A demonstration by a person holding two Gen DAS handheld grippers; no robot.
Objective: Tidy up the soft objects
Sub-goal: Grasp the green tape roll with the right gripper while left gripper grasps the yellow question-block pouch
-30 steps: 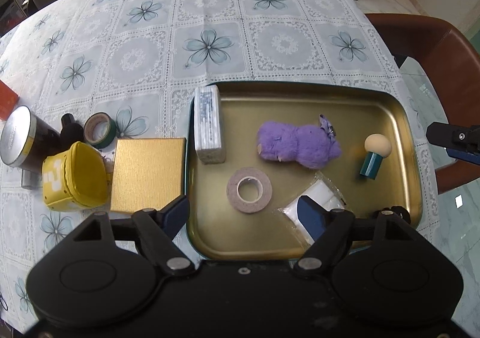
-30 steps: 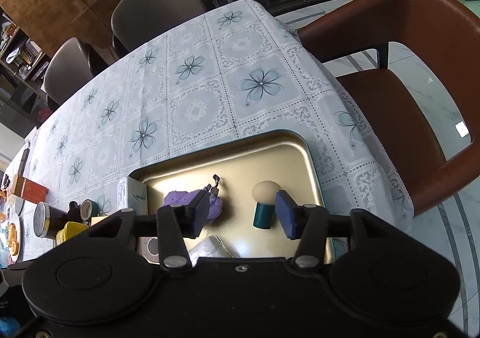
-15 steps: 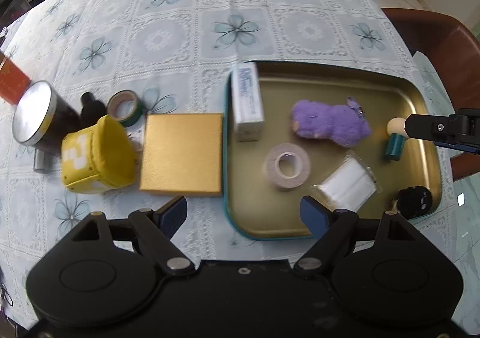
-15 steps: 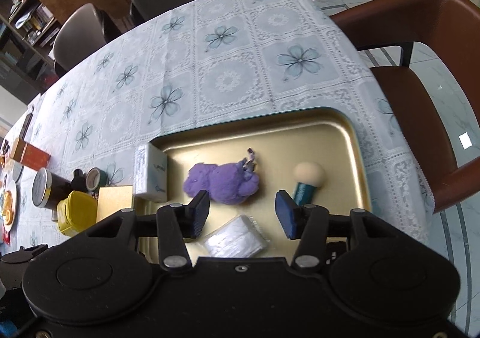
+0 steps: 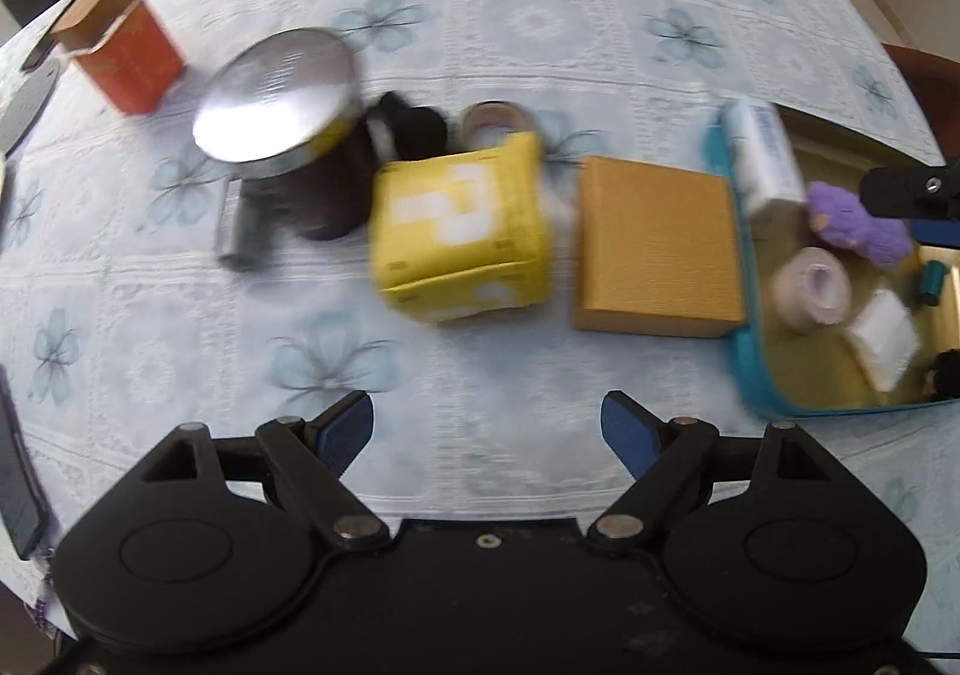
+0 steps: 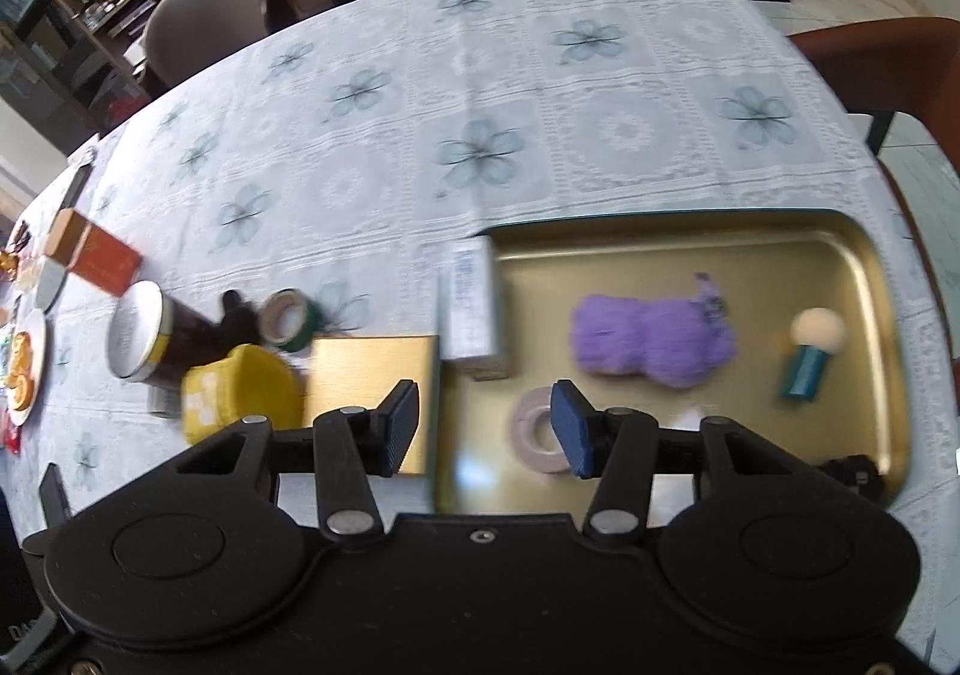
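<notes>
A yellow plush cube with white marks sits on the tablecloth, straight ahead of my open, empty left gripper; it also shows in the right wrist view. A purple plush toy lies in the gold tray, also seen at the right of the left wrist view. My right gripper is open and empty, hovering over the tray's near left edge. Its tip shows in the left wrist view above the purple toy.
A gold box lies between the cube and the tray. A white carton, tape roll, teal-handled puff and white packet are in the tray. A silver-lidded tin, green tape and orange box stand left.
My left gripper has swung left from over the tray to face the yellow cube. My right gripper has moved left over the tray's left edge. Both stay open.
</notes>
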